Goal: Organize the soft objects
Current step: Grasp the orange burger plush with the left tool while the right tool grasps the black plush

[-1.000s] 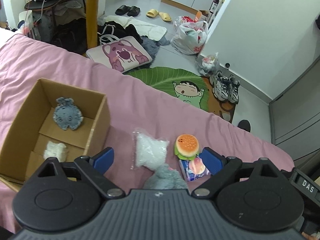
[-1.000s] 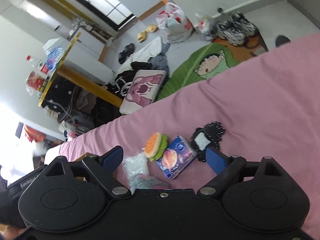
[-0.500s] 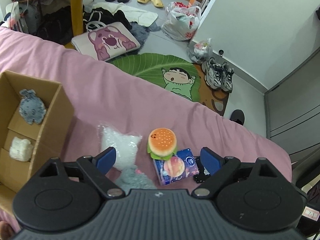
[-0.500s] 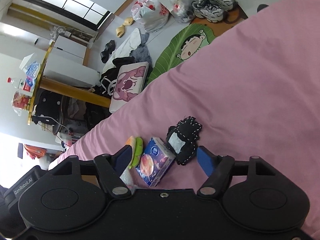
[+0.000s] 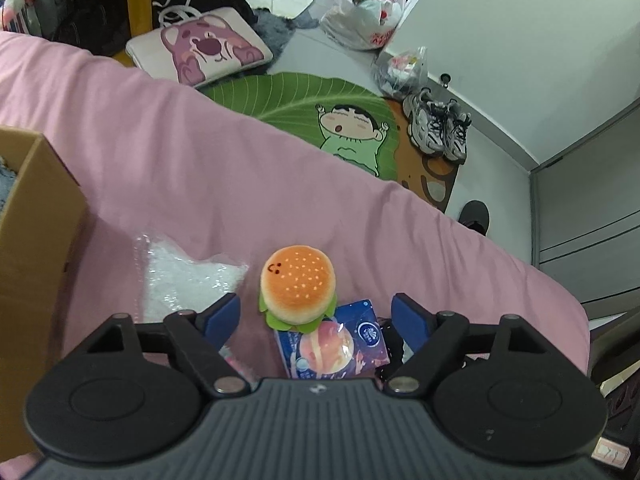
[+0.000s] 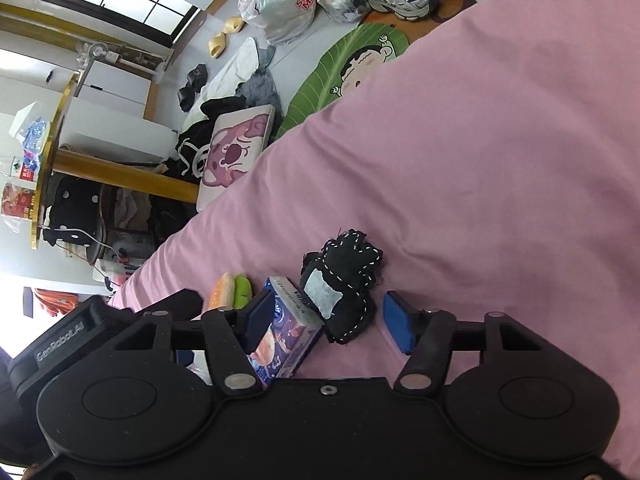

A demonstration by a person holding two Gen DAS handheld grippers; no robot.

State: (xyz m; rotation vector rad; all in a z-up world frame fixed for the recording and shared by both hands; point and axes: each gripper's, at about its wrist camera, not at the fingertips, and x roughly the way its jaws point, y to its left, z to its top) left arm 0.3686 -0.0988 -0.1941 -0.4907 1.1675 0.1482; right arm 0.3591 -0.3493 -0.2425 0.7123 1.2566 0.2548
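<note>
Closest to me, my left hand-held gripper (image 5: pixel 316 316) hangs with its blue-padded fingers spread wide and holding nothing, poised above a plush hamburger toy (image 5: pixel 298 290) with an orange stitched bun, a small smiling face and a green felt lettuce rim. The burger lies on the pink bed sheet (image 5: pixel 200 168), touching the top edge of a glossy blue tissue pack (image 5: pixel 334 344) printed with a peach-coloured planet. Just to the left of the burger lies a clear plastic bag (image 5: pixel 188 280) of white, crinkly filling, soft and lumpy in outline. Further left, a brown cardboard box (image 5: pixel 36 248) stands on the bed, open at the top; I see only its plain corrugated wall and, at the frame edge, a sliver of something grey-blue and fuzzy inside that I cannot identify. My right hand-held gripper (image 6: pixel 326 318) is likewise spread open and empty, low over the sheet, with a black felt plush (image 6: pixel 344 276), edged in white running stitch and bearing a pale fabric patch, lying between its fingers. That plush touches the tissue pack (image 6: pixel 286 336), which sits against the left-hand blue pad, and the burger (image 6: pixel 232 290) shows edge-on beyond it. Past the bed edge, on the grey floor, lie a green leaf-shaped cartoon rug (image 5: pixel 316 108), a pink bear-print cushion (image 5: pixel 204 48), a pair of grey sneakers (image 5: pixel 438 128) and white plastic bags (image 5: pixel 364 12).
</note>
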